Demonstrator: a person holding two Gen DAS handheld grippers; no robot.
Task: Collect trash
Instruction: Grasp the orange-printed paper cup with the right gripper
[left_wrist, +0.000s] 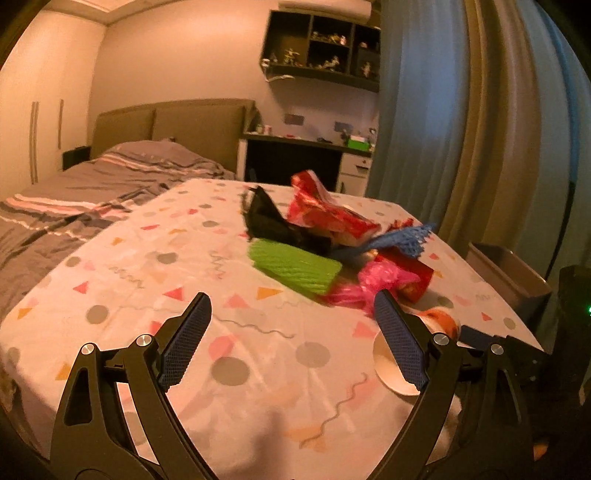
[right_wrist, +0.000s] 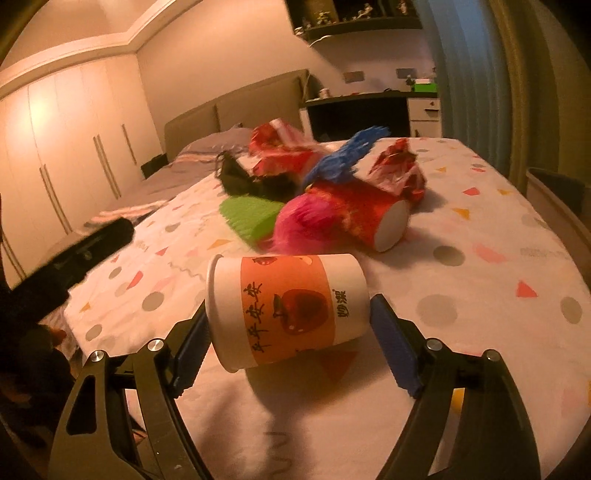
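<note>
A pile of trash lies mid-table: a green ribbed wrapper (left_wrist: 295, 267), a red snack bag (left_wrist: 325, 210), a black wrapper (left_wrist: 273, 221), blue netting (left_wrist: 402, 238) and a pink wrapper (left_wrist: 376, 278). My left gripper (left_wrist: 291, 314) is open and empty, just short of the pile. In the right wrist view a white paper cup with an orange label (right_wrist: 286, 308) lies on its side between the jaws of my right gripper (right_wrist: 288, 317). The fingers (right_wrist: 393, 341) stand at the cup's two ends; contact is unclear. A red cup (right_wrist: 365, 214) lies behind it.
The table (left_wrist: 207, 354) wears a confetti-patterned cloth. A grey bin (left_wrist: 509, 273) stands beside its right edge, also in the right wrist view (right_wrist: 557, 199). A bed (left_wrist: 74, 195) lies to the left, curtains (left_wrist: 461, 129) to the right, and a desk (left_wrist: 306, 147) behind.
</note>
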